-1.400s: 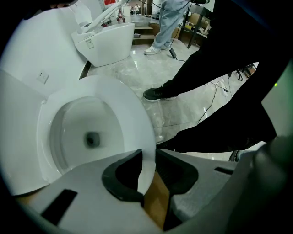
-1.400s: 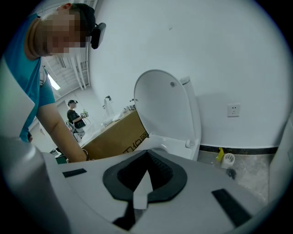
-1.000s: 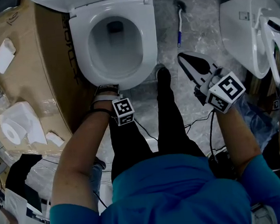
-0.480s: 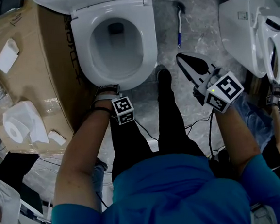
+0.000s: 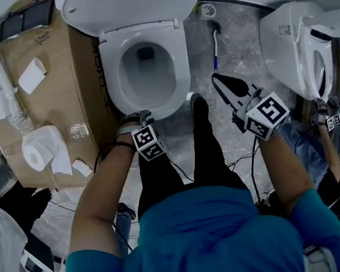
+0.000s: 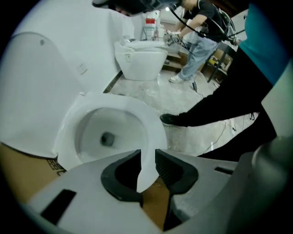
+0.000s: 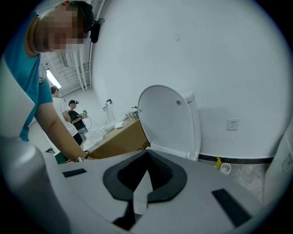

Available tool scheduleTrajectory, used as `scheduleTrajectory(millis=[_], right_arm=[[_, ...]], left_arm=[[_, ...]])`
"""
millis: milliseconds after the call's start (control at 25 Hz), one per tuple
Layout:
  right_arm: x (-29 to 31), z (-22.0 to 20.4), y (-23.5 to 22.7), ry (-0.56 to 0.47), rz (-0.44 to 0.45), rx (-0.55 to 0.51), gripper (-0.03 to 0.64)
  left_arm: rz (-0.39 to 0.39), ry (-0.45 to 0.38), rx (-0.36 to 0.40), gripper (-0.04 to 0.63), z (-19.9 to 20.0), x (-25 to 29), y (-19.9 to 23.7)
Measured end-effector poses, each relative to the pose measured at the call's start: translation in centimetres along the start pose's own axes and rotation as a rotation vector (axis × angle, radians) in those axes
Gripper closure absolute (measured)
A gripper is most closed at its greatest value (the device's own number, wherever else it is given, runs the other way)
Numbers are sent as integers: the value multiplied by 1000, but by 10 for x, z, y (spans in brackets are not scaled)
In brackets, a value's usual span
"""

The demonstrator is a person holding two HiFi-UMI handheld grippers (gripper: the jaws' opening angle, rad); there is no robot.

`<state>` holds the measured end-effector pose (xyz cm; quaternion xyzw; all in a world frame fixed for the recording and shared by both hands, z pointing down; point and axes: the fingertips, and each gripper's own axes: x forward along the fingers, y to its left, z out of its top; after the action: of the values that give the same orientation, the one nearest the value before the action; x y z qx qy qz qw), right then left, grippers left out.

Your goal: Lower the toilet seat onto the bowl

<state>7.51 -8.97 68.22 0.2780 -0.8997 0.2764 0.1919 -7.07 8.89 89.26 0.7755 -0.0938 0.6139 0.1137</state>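
Toilet seat [image 5: 180, 66]: down, lying flat on the bowl [image 5: 147, 75]. The lid [image 5: 129, 4] stands raised behind it. The toilet sits at the far edge of the surface [image 5: 239, 43], with a cardboard box [image 5: 55, 107] just beside it on the left.

Your left gripper [image 5: 140, 115] is low at the front of the seat. In the left gripper view its jaws stand a narrow gap apart, with the seat's front edge directly ahead of the tips. Nothing is seen clamped; you cannot tell whether the tips touch that edge.

Your right gripper [image 5: 215, 77] is held to the right of the bowl, apart from it. Its jaws are closed tip to tip with nothing between them, and in the right gripper view they aim at the raised lid.

A toilet brush [image 5: 215, 36] lies near the far edge, right of the bowl. A second toilet [image 5: 289, 45] stands toward the right edge.
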Motion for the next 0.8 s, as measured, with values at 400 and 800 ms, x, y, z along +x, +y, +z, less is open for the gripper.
scheduleTrajectory(millis=[400,800], right_arm=[[-34,86,29,-46,-28,-77,626],[-81,213,61,-150,-65,-181,626]], left_arm=[[181,-384,-364,537,62,-166,87],[346,-682,-543,591,83,-374,148]])
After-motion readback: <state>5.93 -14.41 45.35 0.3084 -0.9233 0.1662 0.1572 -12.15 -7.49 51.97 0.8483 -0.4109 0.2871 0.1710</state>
